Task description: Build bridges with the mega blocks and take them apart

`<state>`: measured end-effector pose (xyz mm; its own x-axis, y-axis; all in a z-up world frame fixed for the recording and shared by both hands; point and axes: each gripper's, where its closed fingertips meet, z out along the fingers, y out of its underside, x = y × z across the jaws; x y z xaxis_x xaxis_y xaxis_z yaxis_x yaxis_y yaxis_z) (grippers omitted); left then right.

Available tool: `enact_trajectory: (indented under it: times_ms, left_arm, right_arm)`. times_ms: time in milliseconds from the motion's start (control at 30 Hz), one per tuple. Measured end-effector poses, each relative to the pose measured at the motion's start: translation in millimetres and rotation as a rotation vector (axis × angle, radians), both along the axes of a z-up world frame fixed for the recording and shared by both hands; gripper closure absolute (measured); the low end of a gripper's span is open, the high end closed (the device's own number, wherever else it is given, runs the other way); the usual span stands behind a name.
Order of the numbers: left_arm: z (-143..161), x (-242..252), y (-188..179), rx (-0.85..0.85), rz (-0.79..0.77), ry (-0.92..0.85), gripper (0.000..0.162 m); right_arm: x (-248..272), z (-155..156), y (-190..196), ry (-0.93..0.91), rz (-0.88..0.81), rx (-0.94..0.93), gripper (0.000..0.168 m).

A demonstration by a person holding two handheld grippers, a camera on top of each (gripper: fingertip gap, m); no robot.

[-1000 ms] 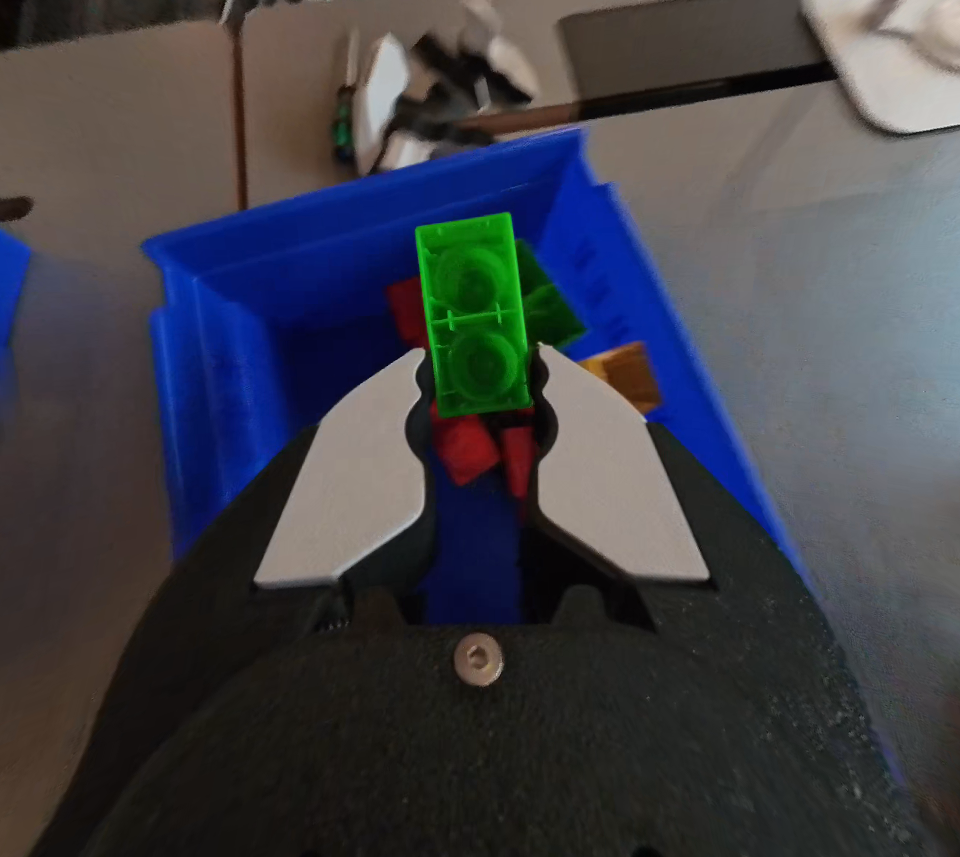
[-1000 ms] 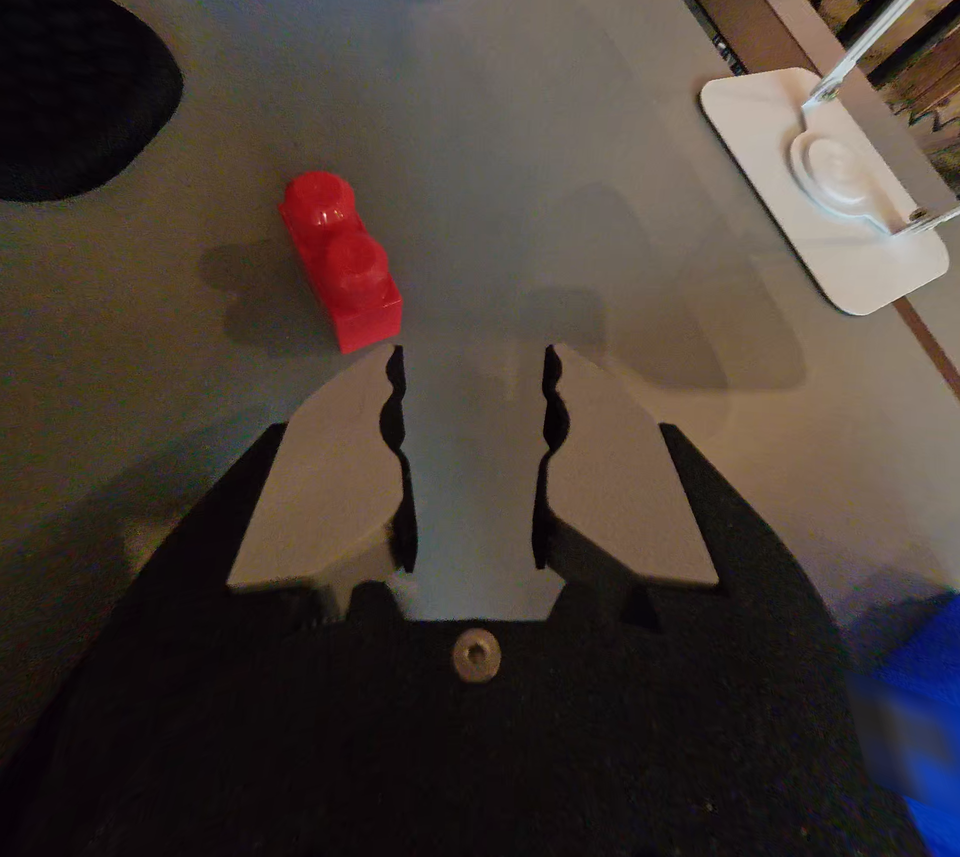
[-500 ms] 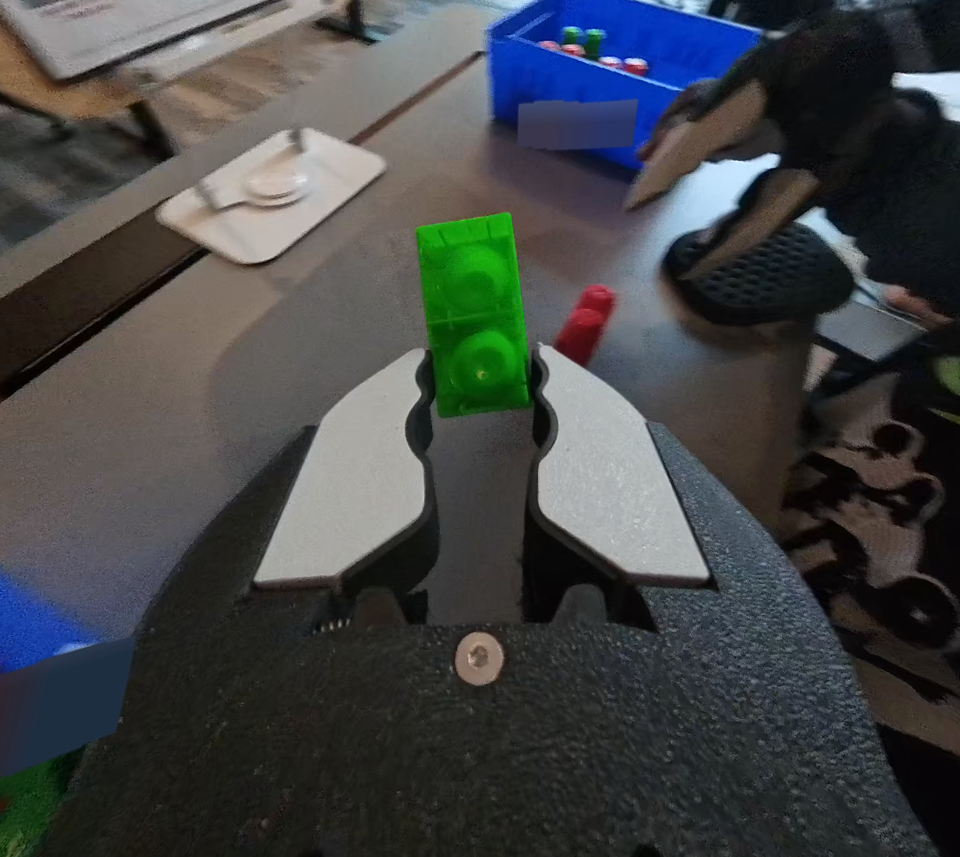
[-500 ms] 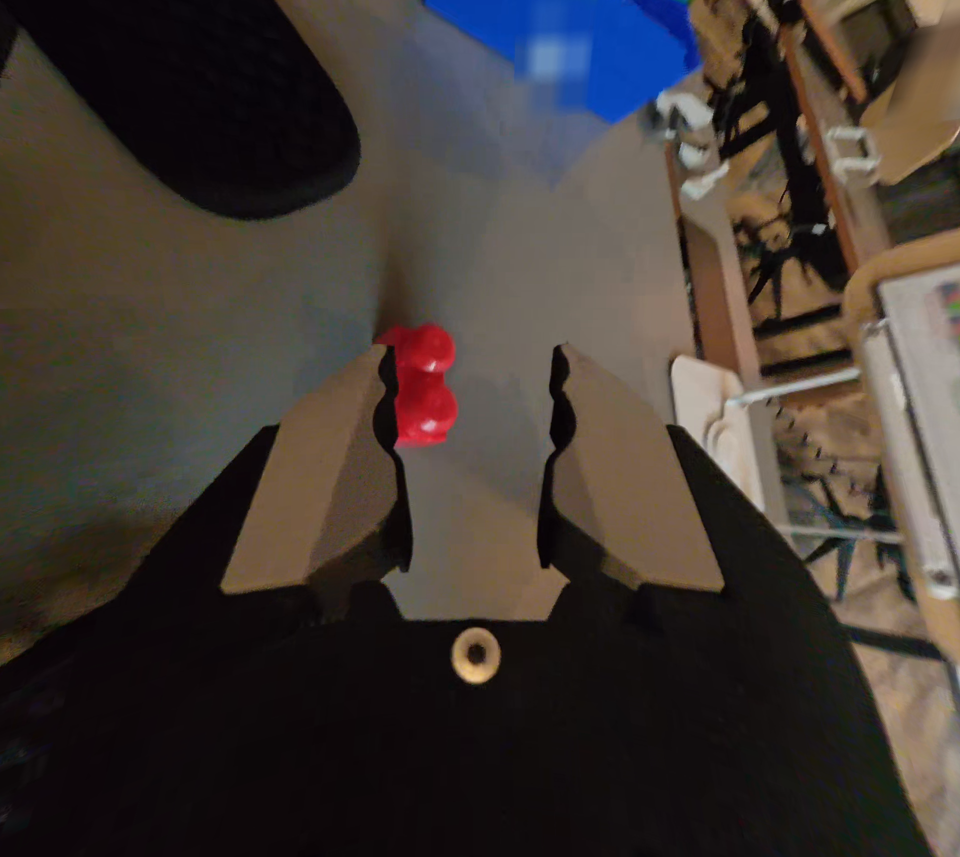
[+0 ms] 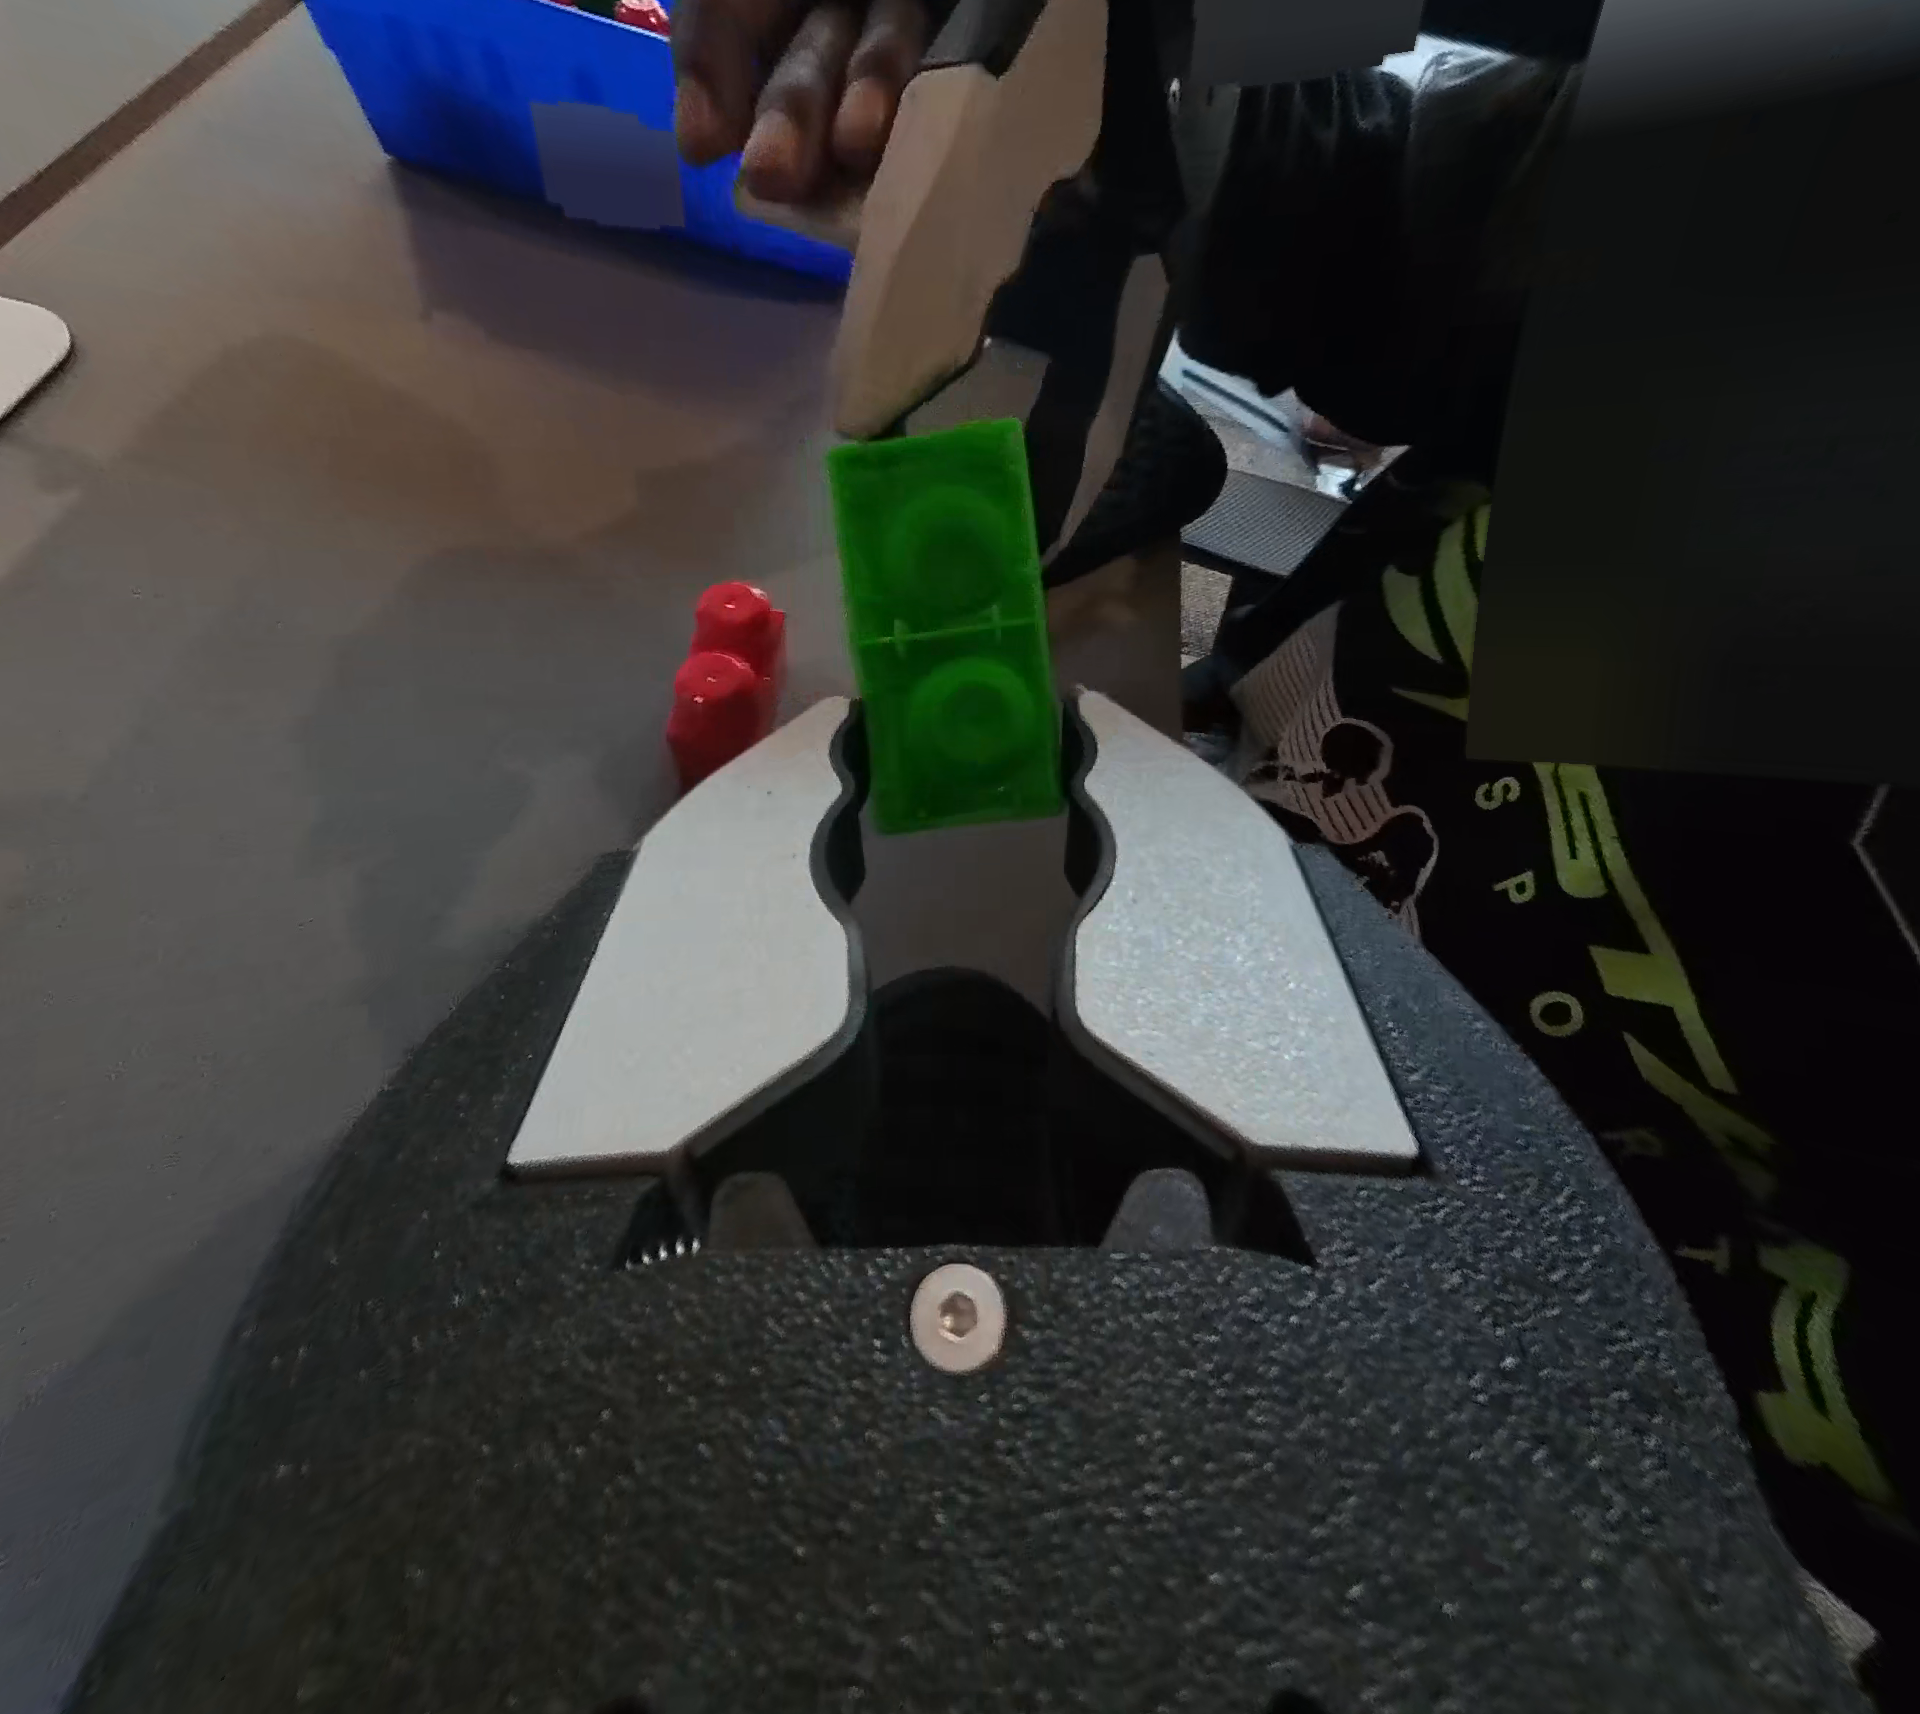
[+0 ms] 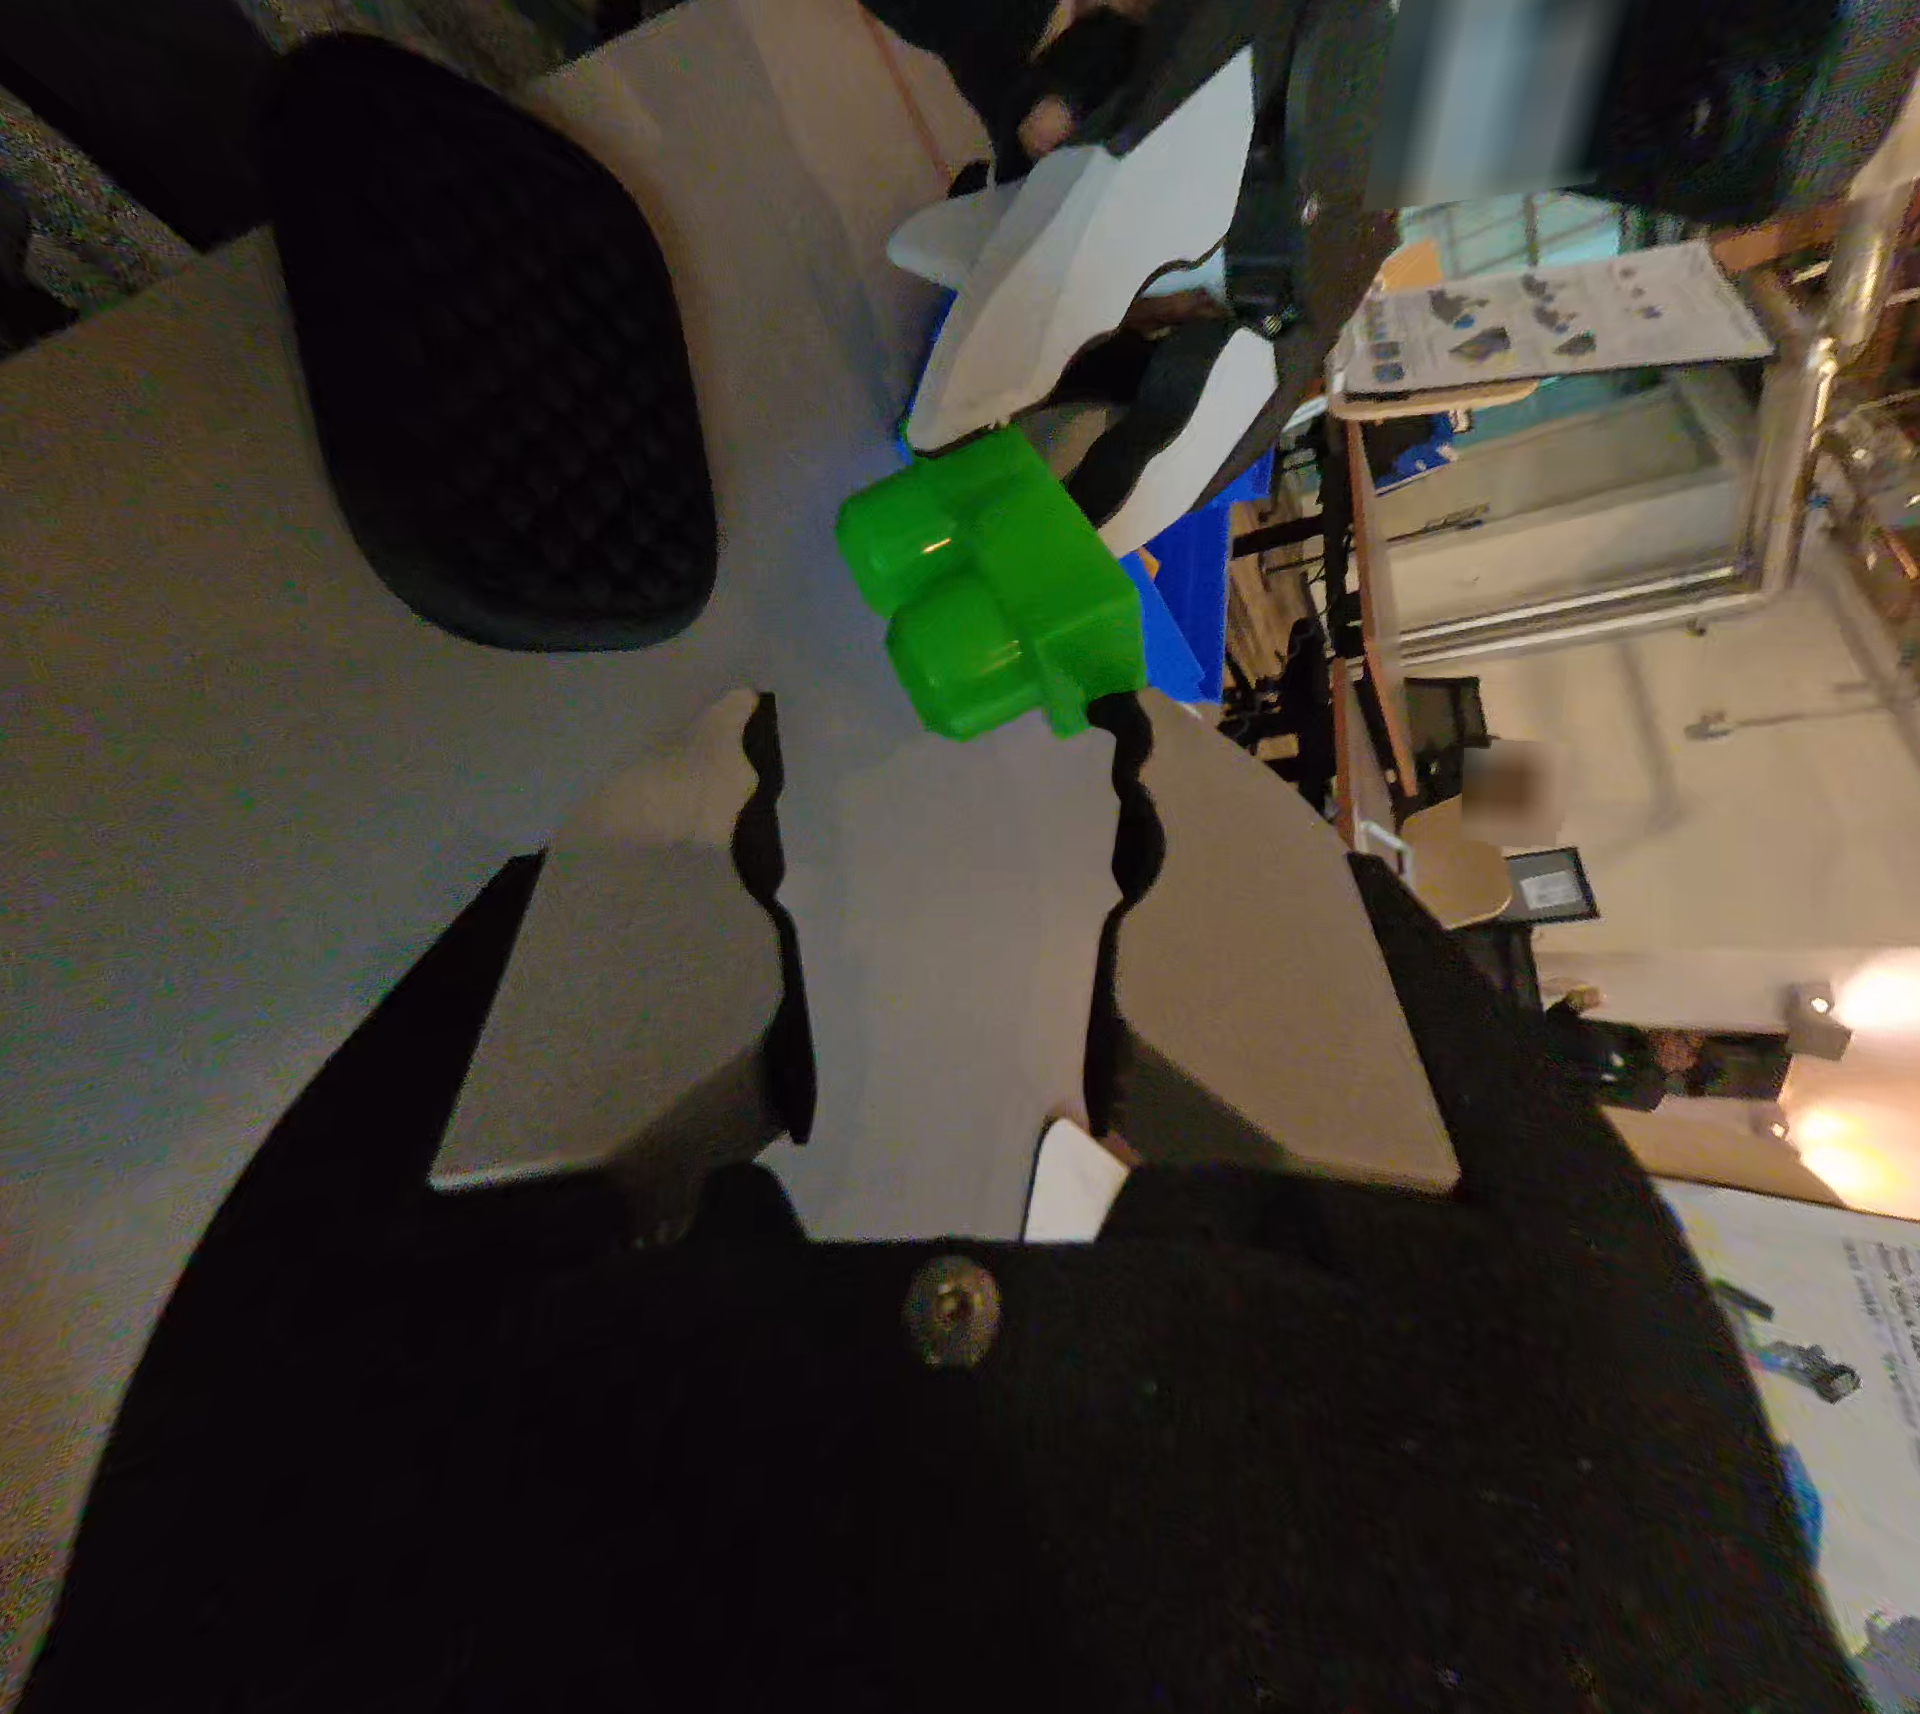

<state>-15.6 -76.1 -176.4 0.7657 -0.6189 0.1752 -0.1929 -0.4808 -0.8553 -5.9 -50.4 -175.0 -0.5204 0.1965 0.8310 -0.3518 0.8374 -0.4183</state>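
Early in the build: left tool [image 5: 958, 734] clamped on a green block [image 5: 951, 641] held above the desk [image 5: 312, 521], right tool [image 6: 940, 729] spread wide and empty just beside it, 1 red block [image 5: 727, 677] waiting below; next, probably seating green by red

Dim, grainy right view; edges warped, perhaps slightly blurred.

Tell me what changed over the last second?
The left gripper carried the green block away from a blue bin to beside the red block. The right gripper swung up to meet it. Unchanged: left grip shut, right open, red block on the table.
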Motion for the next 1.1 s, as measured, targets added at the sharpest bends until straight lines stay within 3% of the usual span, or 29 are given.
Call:
enact_trajectory:
  times_ms: [200, 333, 433, 467, 533, 633, 800, 967, 1100]
  left_arm:
    - [-6, 10, -2, -0.049, -0.057, -0.038, 0.126]
    - [-3, 20, -2, -0.049, -0.103, -0.048, 0.126]
    - [2, 21, 0, -0.015, -0.112, -0.076, 0.125]
    - [4, 21, 0, 0.014, -0.115, -0.087, 0.125]
    - [7, 18, 3, 0.110, -0.103, -0.053, 0.106]
    - [16, 10, 9, 0.301, -0.032, 0.039, 0.092]
    - [36, -7, 16, 0.606, 0.167, 0.154, 0.092]
    - [18, -7, 22, 0.606, 0.263, 0.089, 0.092]
    - [5, -2, 26, 0.566, 0.282, 0.010, 0.092]
  right_arm:
    - [6, 4, -12, 0.051, 0.119, 0.053, 0.101]
    - [5, -1, -17, 0.063, 0.149, 0.136, 0.121]
    - [6, 2, -17, 0.067, 0.151, 0.117, 0.122]
    - [7, 2, -17, 0.059, 0.153, 0.091, 0.123]
    - [6, 4, -15, 0.025, 0.134, 0.024, 0.123]
    - [0, 8, -3, -0.052, 0.047, -0.129, 0.123]
    - [-5, 14, 8, -0.297, -0.032, -0.516, 0.123]
    - [-6, 8, 0, -0.536, -0.038, -0.765, 0.123]
    - [-7, -1, -3, -0.639, -0.052, -0.828, 0.123]
